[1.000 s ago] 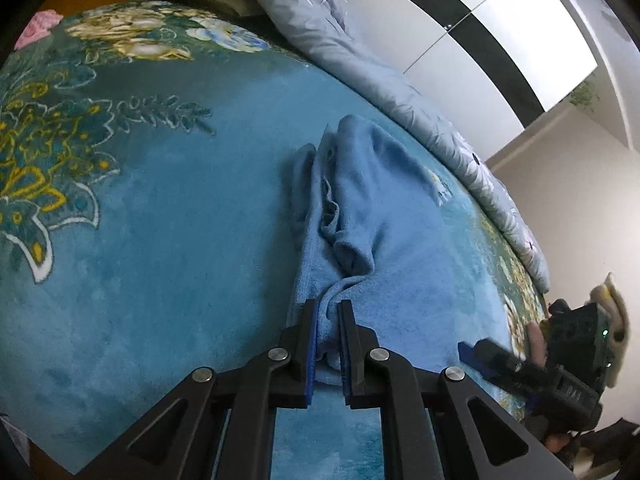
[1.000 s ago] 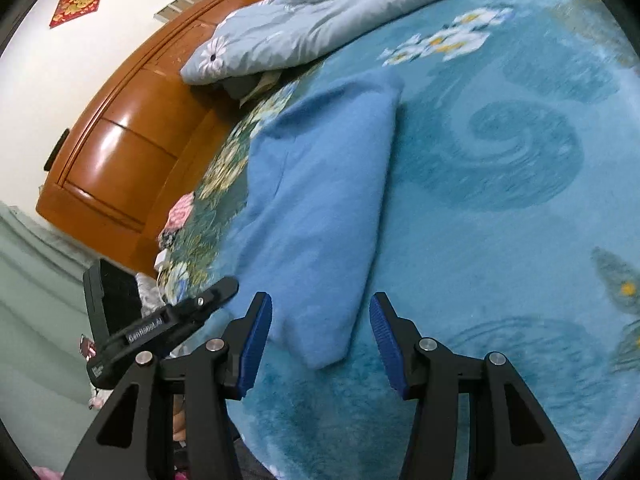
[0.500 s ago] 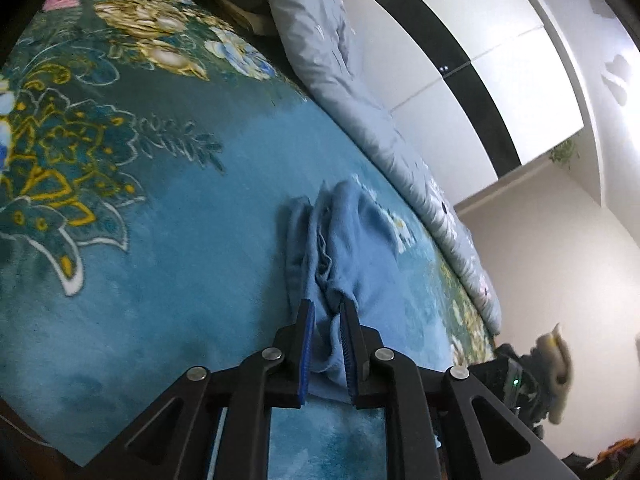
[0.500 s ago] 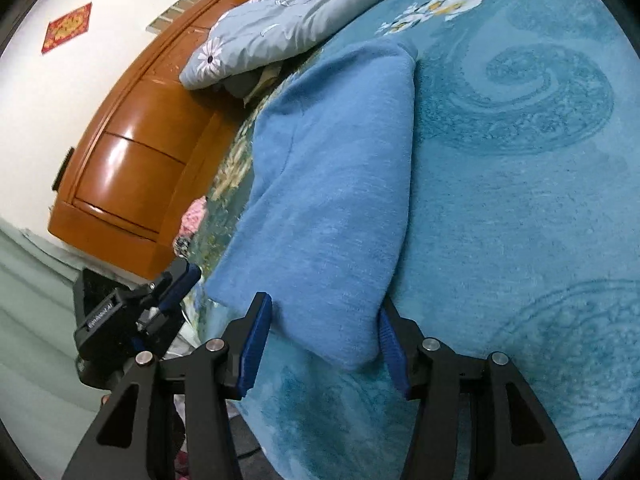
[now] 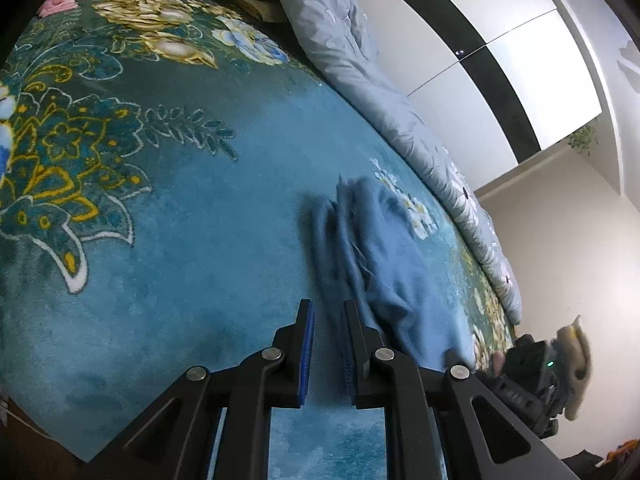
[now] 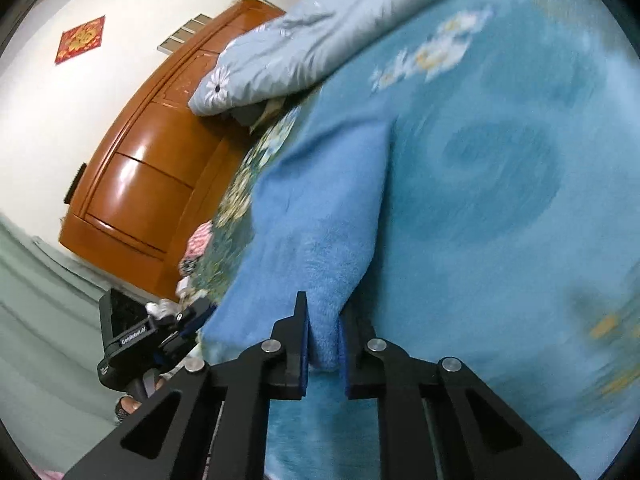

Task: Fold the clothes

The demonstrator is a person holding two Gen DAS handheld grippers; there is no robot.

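A blue fleece garment (image 5: 376, 248) lies bunched in long folds on the teal floral bedspread (image 5: 192, 240). My left gripper (image 5: 326, 312) stands just left of the garment's near edge, its jaws a narrow gap apart with only bedspread between them. In the right wrist view my right gripper (image 6: 323, 312) is shut on the near corner of the garment (image 6: 316, 216), which rises in a ridge from the jaws. The left gripper also shows in that view (image 6: 152, 340), low at the left.
A grey-blue flowered duvet (image 5: 360, 64) runs along the far side of the bed. A wooden headboard (image 6: 152, 176) stands at the left. White wardrobe doors (image 5: 500, 48) are behind. The right gripper body (image 5: 532, 376) is at the bed's right edge.
My left gripper has let go of the garment and drawn slightly left of it. My right gripper has closed on the garment's near corner and is lifting it.
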